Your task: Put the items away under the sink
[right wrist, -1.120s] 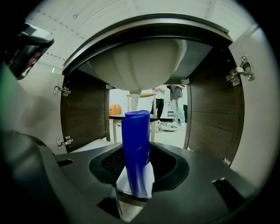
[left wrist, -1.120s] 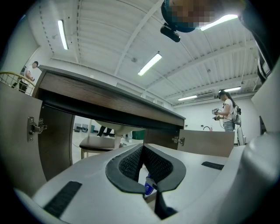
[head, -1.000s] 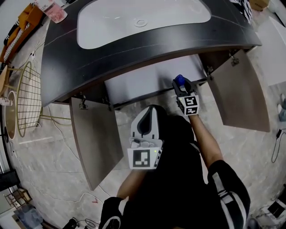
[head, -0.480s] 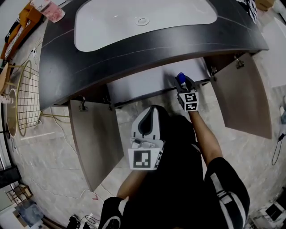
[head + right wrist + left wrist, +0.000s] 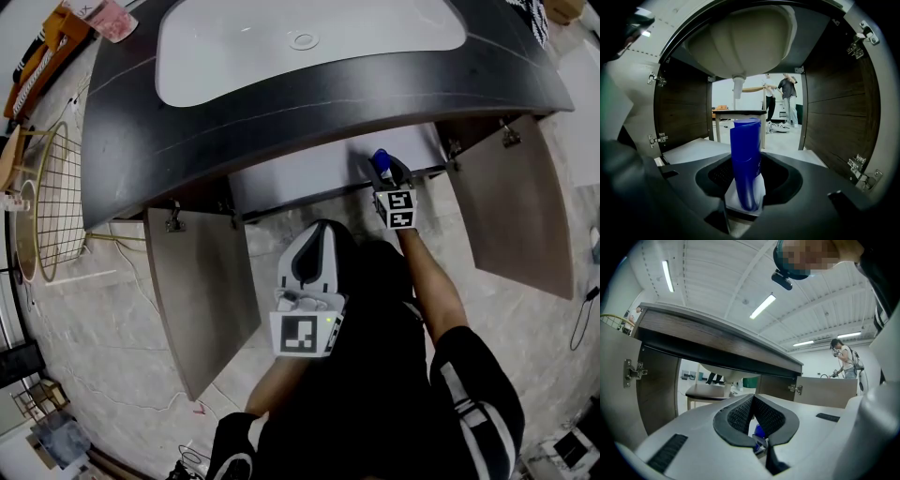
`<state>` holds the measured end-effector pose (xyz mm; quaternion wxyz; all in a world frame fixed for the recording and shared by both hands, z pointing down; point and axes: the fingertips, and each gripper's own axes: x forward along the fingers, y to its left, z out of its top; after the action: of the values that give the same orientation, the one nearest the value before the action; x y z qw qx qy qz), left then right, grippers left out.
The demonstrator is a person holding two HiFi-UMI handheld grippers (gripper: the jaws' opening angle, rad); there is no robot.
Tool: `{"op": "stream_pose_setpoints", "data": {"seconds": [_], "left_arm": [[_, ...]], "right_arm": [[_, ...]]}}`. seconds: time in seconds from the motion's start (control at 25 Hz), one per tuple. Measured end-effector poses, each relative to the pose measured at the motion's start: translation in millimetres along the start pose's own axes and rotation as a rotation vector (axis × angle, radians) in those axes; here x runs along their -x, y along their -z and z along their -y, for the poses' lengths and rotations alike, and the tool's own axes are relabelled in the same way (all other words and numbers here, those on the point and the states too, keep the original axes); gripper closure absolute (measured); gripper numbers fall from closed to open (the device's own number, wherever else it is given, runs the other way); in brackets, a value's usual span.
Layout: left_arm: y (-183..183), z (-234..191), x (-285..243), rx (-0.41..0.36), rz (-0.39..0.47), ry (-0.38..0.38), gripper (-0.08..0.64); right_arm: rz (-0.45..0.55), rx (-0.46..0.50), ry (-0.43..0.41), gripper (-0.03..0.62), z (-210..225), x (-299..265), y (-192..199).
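A blue bottle (image 5: pixel 379 160) (image 5: pixel 746 154) with a white patch near its base is upright in my right gripper (image 5: pixel 381 171) (image 5: pixel 748 176), which is shut on it. In the head view it sits at the front edge of the open cabinet's pale floor (image 5: pixel 300 178), under the dark counter (image 5: pixel 281 98). The right gripper view looks into the cabinet, with the basin's underside (image 5: pixel 740 37) and drain pipe (image 5: pixel 737 91) above the bottle. My left gripper (image 5: pixel 316 232) (image 5: pixel 753 400) hangs back over the floor, shut with nothing in it.
Both cabinet doors stand open, the left door (image 5: pixel 202 291) and the right door (image 5: pixel 514 202). The cabinet has dark side walls (image 5: pixel 834 122) and no back; people stand far beyond. A wire basket (image 5: pixel 56 202) stands left of the vanity.
My right gripper with the blue bottle has edged slightly farther toward the cabinet. The left gripper has stayed put.
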<state>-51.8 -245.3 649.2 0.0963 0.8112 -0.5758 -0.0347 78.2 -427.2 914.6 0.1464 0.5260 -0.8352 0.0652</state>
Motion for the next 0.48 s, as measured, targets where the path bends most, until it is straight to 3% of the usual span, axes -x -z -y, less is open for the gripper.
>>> {"op": "stream_pose_setpoints", "data": {"seconds": [0.48], "left_arm": [[0.6,-1.2,-1.7,0.014,0.001,0.007,0.545]], "right_arm": [[-0.044,0.008,0.015,0.437,2.2,-2.9,9.9]]}}
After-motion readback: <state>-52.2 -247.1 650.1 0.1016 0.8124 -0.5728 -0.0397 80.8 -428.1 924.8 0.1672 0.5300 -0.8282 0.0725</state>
